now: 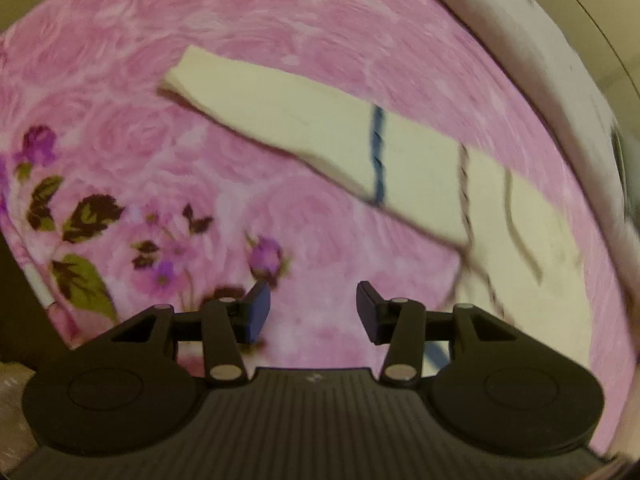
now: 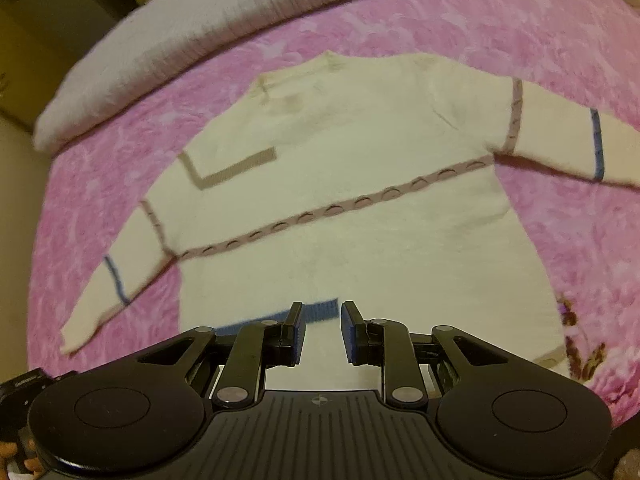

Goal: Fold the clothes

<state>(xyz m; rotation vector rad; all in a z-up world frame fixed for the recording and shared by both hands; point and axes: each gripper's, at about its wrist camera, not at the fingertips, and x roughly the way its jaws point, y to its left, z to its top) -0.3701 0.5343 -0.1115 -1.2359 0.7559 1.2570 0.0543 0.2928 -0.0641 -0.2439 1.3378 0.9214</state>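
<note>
Your left gripper (image 1: 313,310) hovers above the pink floral blanket (image 1: 248,32), tilted down toward it, with its jaws apart and nothing between them. Just ahead and to the right of it lies one sleeve (image 1: 320,128) of the cream sweater, stretched flat across the blanket and running away up-left to its cuff; a blue stripe (image 1: 377,152) crosses the sleeve partway along. Purple flowers and dark leaves (image 1: 80,216) are printed on the blanket to the gripper's left. The picture is blurred here, so finer detail is hard to tell.

Your right gripper (image 2: 322,332) hangs over the hem end of the sweater (image 2: 360,168), pointing up along its body toward the collar. Its jaws stand apart too, gripping nothing; a blue band (image 2: 316,308) near the hem shows between and behind the fingertips. The sweater lies spread flat on the bed, both sleeves out to the sides, a pinkish cable band (image 2: 332,210) running across the chest. Beyond the collar sits a pale ribbed pillow (image 2: 192,40). No readable writing shows on the garment.
</note>
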